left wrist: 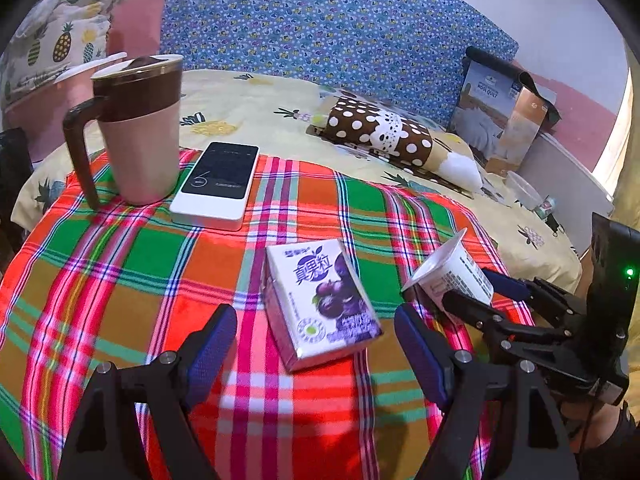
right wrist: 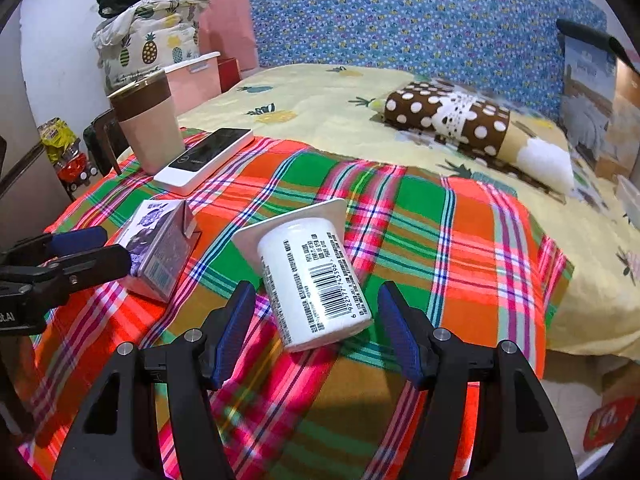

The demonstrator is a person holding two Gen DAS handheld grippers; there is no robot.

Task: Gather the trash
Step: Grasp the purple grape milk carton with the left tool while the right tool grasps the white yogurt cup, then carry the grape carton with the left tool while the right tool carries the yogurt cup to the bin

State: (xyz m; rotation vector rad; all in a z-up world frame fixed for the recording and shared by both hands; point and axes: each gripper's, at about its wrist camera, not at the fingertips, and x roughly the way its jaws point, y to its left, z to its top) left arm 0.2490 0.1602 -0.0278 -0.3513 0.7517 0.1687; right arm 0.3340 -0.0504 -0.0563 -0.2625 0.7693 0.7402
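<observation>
So both bits of trash are lying on the plaid blanket (left wrist: 120, 272) spread over the bed, and each gripper has lined itself up on one. The left gripper (left wrist: 316, 340) sits with its jaws spread wide either side of the purple blueberry milk carton (left wrist: 320, 304), which lies flat on its back; the blue pads (left wrist: 212, 344) aren't touching it, so nothing is grabbed yet. The right gripper (right wrist: 316, 320) is doing the same thing with the white yogurt cup (right wrist: 316, 276): the cup is tipped on its side, base toward the camera, rim pointing away, and the jaws stand apart with a clear gap on both sides. Released, not clamped.

The angles make sense. Both tools come in tilted down at the blanket so the pads can drop around each item's narrow sides rather than the long way.

The stuff further back, a pink mug (left wrist: 136, 132) with a brown handle and a white power bank (left wrist: 218, 184) just beside it, looks like keepers, not trash. No bin shows in either view, so where this ends up can't be told.

Next step is probably closing on both, gently on the cup, since it looks thin enough to crush.
</observation>
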